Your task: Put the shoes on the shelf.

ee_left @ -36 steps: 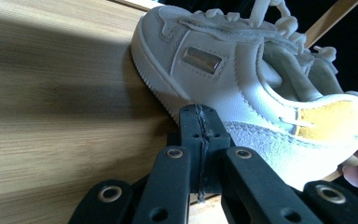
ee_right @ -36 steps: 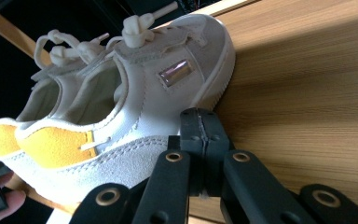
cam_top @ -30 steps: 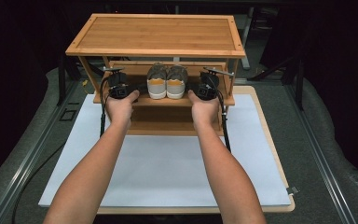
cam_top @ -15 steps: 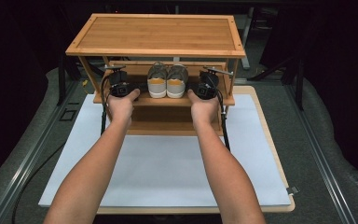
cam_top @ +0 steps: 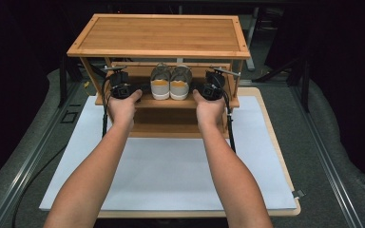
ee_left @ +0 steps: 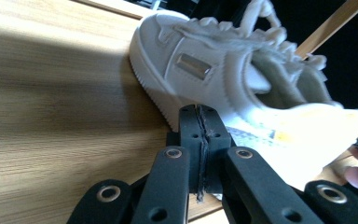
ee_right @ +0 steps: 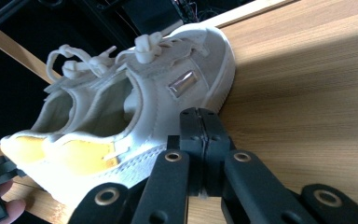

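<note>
Shoes [cam_top: 171, 83] sit paired on middle shelf [cam_top: 123, 101], between left gripper [ee_left: 199, 122] and right gripper [ee_right: 204, 125]; both grippers' jaws pressed together, empty. Placement looks done; only withdrawing left.

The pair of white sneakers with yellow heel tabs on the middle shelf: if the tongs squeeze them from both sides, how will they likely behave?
The pair of white lace-up sneakers with yellow heel tabs should slide rather than roll, since their flat soles rest on the smooth wooden shelf. The padded uppers look soft, so they probably dent under pressure. The loose laces may flop.
</note>
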`<state>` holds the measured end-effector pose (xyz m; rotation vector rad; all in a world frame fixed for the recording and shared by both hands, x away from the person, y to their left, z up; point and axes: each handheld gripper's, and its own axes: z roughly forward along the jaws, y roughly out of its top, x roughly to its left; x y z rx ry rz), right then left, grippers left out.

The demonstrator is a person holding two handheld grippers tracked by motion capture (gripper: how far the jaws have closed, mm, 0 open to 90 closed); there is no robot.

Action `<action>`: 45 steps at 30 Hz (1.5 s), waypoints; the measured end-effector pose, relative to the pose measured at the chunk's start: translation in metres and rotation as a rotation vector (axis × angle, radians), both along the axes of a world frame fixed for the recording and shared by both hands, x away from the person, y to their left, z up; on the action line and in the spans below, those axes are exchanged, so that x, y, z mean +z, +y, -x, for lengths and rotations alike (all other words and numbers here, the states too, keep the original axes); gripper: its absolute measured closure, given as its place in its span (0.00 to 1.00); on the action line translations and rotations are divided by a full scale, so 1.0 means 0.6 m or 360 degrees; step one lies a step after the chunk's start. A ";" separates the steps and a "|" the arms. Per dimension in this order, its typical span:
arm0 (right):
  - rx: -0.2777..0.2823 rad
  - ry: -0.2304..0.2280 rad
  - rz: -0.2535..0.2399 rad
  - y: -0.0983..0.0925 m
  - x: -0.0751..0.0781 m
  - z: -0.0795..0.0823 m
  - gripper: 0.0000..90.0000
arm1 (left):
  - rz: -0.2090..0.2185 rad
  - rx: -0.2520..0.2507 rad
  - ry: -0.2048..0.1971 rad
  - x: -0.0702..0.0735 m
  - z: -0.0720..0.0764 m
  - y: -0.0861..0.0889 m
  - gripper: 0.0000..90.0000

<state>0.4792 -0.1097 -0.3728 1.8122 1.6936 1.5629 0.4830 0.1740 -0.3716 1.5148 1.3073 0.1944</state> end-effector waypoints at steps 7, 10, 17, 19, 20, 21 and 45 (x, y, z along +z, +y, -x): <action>0.0009 -0.0036 -0.0012 -0.002 -0.001 0.013 1.00 | 0.0028 -0.0026 -0.0025 0.010 0.013 0.000 0.99; 0.0019 -0.0047 -0.0006 -0.001 0.002 0.019 1.00 | 0.0002 -0.0055 -0.0027 0.012 0.016 0.004 0.99; 0.0048 -0.0083 -0.0014 0.001 0.007 0.029 1.00 | 0.0001 -0.0084 -0.0045 0.015 0.026 0.008 0.99; 0.0060 -0.0092 -0.0015 0.001 0.010 0.032 0.99 | 0.0007 -0.0098 -0.0053 0.017 0.029 0.009 0.99; 0.0064 -0.0093 -0.0008 0.002 0.010 0.034 0.99 | 0.0001 -0.0100 -0.0055 0.018 0.031 0.009 0.99; 0.0067 -0.0097 -0.0002 0.003 0.011 0.035 0.99 | 0.0004 -0.0101 -0.0057 0.018 0.033 0.009 0.99; 0.0259 -0.0181 0.0131 -0.024 -0.015 0.142 0.99 | -0.0016 -0.0282 -0.0155 -0.008 0.133 0.033 0.99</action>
